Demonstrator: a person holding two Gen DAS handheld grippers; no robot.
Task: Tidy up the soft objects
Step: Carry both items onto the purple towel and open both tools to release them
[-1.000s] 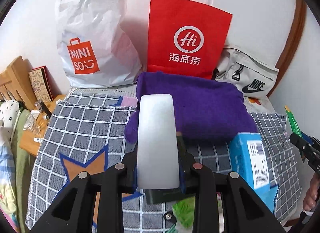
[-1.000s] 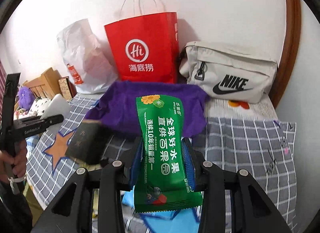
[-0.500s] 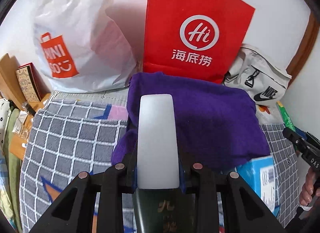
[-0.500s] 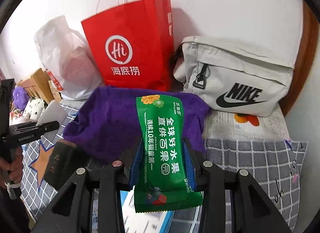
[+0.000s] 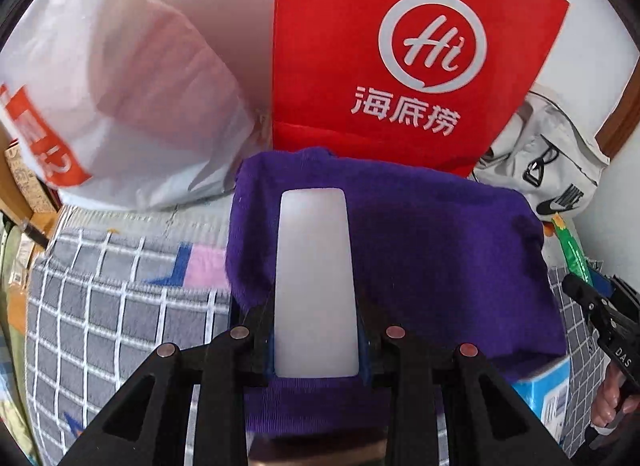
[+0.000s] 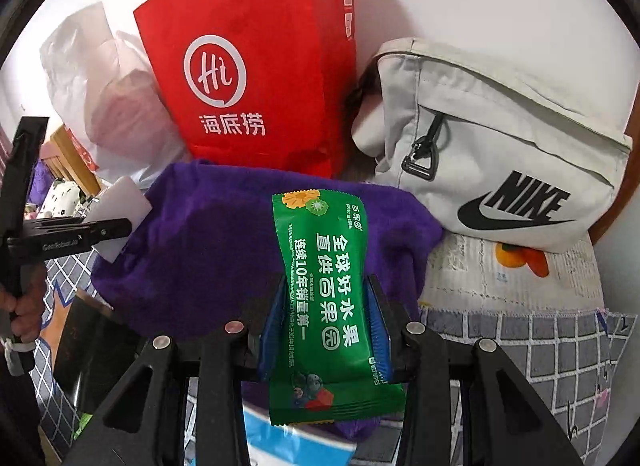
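Note:
My left gripper point(image 5: 316, 342) is shut on a white sponge block point(image 5: 314, 278) and holds it over the near part of a folded purple towel point(image 5: 432, 250). My right gripper point(image 6: 326, 326) is shut on a green wet-wipes packet point(image 6: 326, 298), also above the purple towel point(image 6: 208, 250). The left gripper with its sponge shows at the left of the right wrist view point(image 6: 116, 221). The right gripper's packet shows at the right edge of the left wrist view point(image 5: 572, 254).
Against the wall stand a white MINISO plastic bag point(image 5: 120, 97), a red paper bag point(image 5: 400, 57) and a beige Nike bag point(image 6: 500, 145). A blue box point(image 5: 540, 390) and a dark box point(image 6: 84, 342) lie near the towel on the grey checked cover point(image 5: 112, 306).
Both grippers have moved forward toward the bags, still holding the sponge and the packet. The towel and bags look larger; the blue and dark boxes have slid to the frame bottoms.

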